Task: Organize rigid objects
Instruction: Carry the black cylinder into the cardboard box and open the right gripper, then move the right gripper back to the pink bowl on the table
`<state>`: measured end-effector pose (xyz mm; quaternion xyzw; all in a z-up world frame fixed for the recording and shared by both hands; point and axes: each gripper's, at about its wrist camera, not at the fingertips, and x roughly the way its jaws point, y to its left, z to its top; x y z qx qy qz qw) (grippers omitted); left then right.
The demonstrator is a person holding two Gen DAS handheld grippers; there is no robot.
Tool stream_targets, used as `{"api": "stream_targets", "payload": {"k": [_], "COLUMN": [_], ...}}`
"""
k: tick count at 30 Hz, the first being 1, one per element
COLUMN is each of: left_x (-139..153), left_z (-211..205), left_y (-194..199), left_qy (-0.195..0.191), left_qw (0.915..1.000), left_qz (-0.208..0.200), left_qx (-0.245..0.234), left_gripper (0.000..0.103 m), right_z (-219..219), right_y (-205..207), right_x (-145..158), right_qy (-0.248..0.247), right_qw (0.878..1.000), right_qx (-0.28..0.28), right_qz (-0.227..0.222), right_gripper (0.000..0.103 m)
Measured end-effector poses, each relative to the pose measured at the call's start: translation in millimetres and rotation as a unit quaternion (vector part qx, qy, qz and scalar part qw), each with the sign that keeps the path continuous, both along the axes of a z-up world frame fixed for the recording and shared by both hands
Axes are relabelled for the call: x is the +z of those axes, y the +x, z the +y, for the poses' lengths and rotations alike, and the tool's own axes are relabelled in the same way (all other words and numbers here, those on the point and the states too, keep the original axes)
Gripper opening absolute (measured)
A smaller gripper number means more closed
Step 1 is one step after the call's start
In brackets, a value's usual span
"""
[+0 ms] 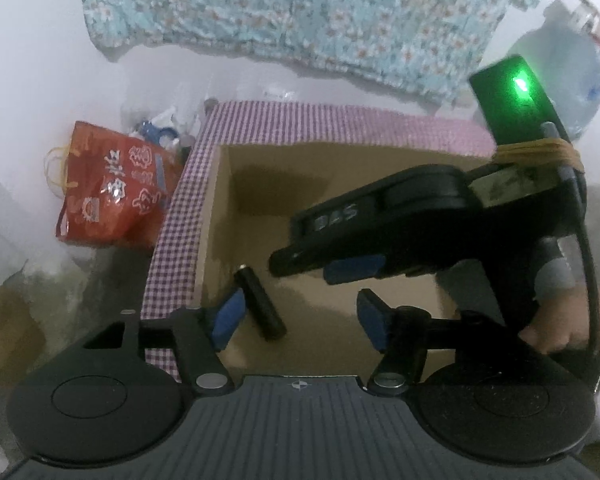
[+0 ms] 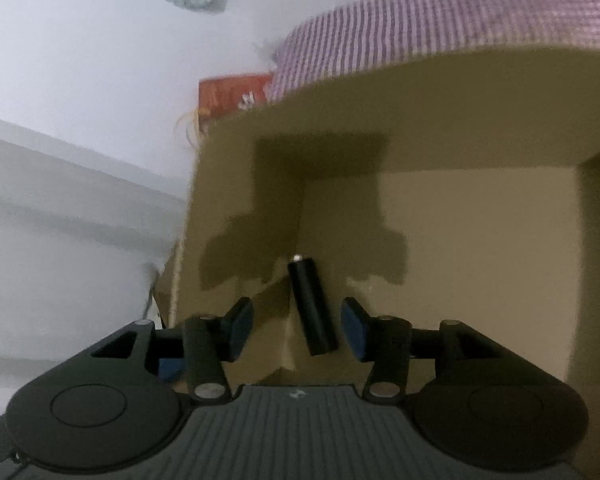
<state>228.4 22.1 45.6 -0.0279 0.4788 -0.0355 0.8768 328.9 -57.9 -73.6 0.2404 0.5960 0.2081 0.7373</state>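
The left hand-held gripper (image 1: 300, 316) stood spread over an open cardboard box (image 1: 268, 184), its blue pads apart with nothing between them but the box floor. Just ahead of its left finger, and close beside that pad, a black battery (image 1: 260, 304) lay on the floor of the box, tilted, its small metal tip pointing away; whether it touched the pad was hard to judge. Across the right half of the left view the right hand-held gripper (image 1: 344, 272) reached into the box from the right, its body blocking most of the box's right side, and only one of its blue pads could be made out there. A glowing green light sat on a black block strapped behind it, and the hand gripping its handle was cut off at the frame's edge. Seen from its own camera, the right hand-held gripper (image 2: 298, 328) was also spread, the battery (image 2: 312, 308) lying between its fingers and nearer the right pad, clear of both. A checked cloth (image 1: 180, 216) ran along the rim beyond and to the left. Farther left stood a red bag (image 1: 112, 188), with blurred clutter behind it that I could not identify, and a floral fabric (image 1: 300, 12) hung on the wall ahead.
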Motion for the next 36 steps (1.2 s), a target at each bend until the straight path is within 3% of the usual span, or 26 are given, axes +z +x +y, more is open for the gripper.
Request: {"api": "stream_targets", "payload": {"k": [5, 9, 15, 19, 23, 28, 32, 36], "left_x": [22.3, 40.4, 51.4, 45.6, 25.0, -4.1, -31.7, -51.3], "left_z": [4.3, 4.6, -0.9, -10.8, -29.7, -64.3, -94.9, -111.1], "left_y": [-21.7, -44.2, -80.0, -103.4, -117.7, -130.3, -139.5, -141.9], "left_qy": [-0.017, -0.026, -0.052, -0.085, -0.091, -0.067, -0.045, -0.042], "left_qw": [0.9995, 0.9977, 0.9918, 0.9849, 0.9812, 0.9721, 0.9604, 0.9502], "left_qz": [-0.027, -0.06, -0.103, -0.112, -0.085, -0.062, -0.043, -0.014], "left_qx": [-0.007, -0.019, -0.054, -0.1, -0.148, -0.216, -0.272, -0.308], "left_gripper": [0.066, 0.077, 0.1, 0.101, 0.101, 0.101, 0.1, 0.097], "right_z": [-27.8, -50.1, -100.4, -129.6, -151.3, -173.6, -187.1, -199.4], "right_y": [-22.2, -54.1, -129.5, -191.5, -253.5, -306.5, -314.5, -312.4], "right_x": [30.4, 59.0, 97.3, 109.3, 93.6, 50.2, 12.4, -6.2], "right_qy": [0.028, 0.051, 0.078, 0.063, 0.009, -0.015, -0.02, -0.009], "right_qw": [0.999, 0.996, 0.987, 0.979, 0.97, 0.962, 0.959, 0.956], "right_qx": [-0.026, -0.035, -0.07, -0.115, -0.175, -0.247, -0.277, -0.291], "right_qz": [-0.029, -0.057, -0.123, -0.158, -0.167, -0.115, -0.064, -0.031], "right_gripper": [0.052, 0.055, 0.063, 0.069, 0.07, 0.07, 0.064, 0.058]}}
